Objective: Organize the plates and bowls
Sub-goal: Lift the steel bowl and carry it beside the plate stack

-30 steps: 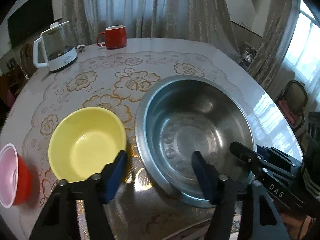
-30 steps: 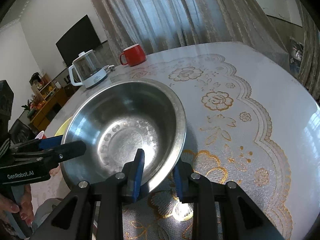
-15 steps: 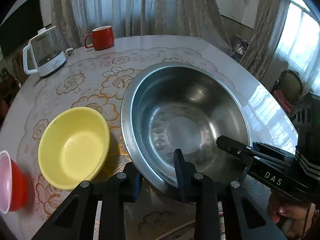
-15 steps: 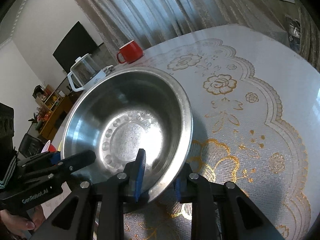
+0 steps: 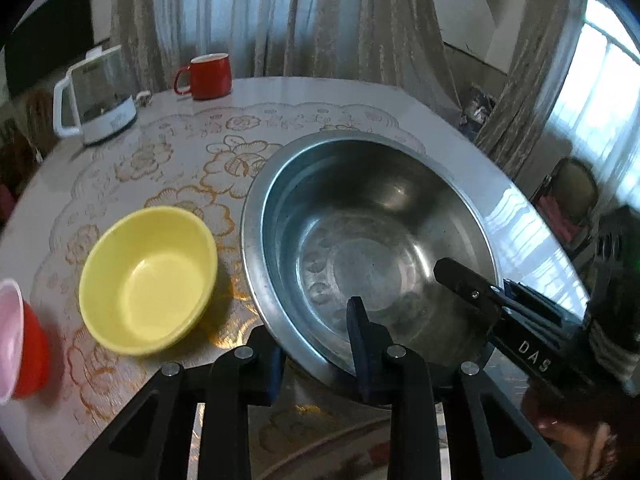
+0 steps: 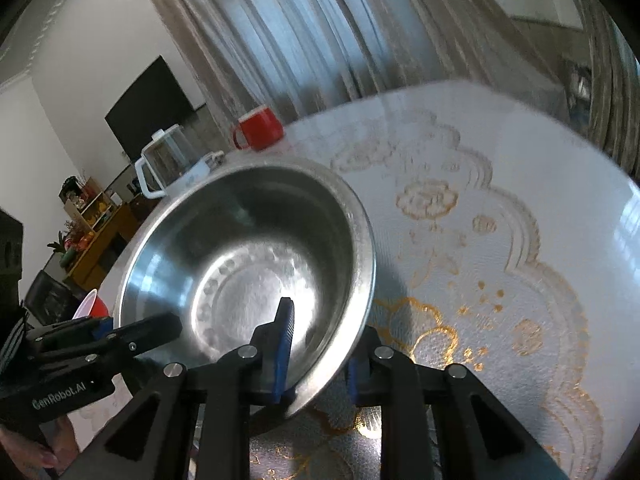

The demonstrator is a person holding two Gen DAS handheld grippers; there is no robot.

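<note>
A large steel bowl (image 5: 372, 248) stands on the table beside an empty yellow bowl (image 5: 148, 280). My left gripper (image 5: 316, 340) is shut on the steel bowl's near left rim, one finger inside and one outside. My right gripper (image 6: 320, 344) straddles the steel bowl's (image 6: 248, 264) near right rim. Its jaws are closing, with the pads against the wall. Each gripper shows in the other's view: the right gripper (image 5: 480, 292) and the left gripper (image 6: 132, 336). The bowl looks slightly tilted.
A red bowl with a pink one nested inside (image 5: 24, 352) sits at the far left edge. A red mug (image 5: 208, 76) and a glass kettle (image 5: 96, 96) stand at the back of the round table (image 6: 480, 240). Curtains and a chair lie beyond.
My left gripper, wide open a second ago, has closed onto the steel bowl's rim. The right jaws narrowed on the rim, and the bowl tipped a little in the right wrist view.
</note>
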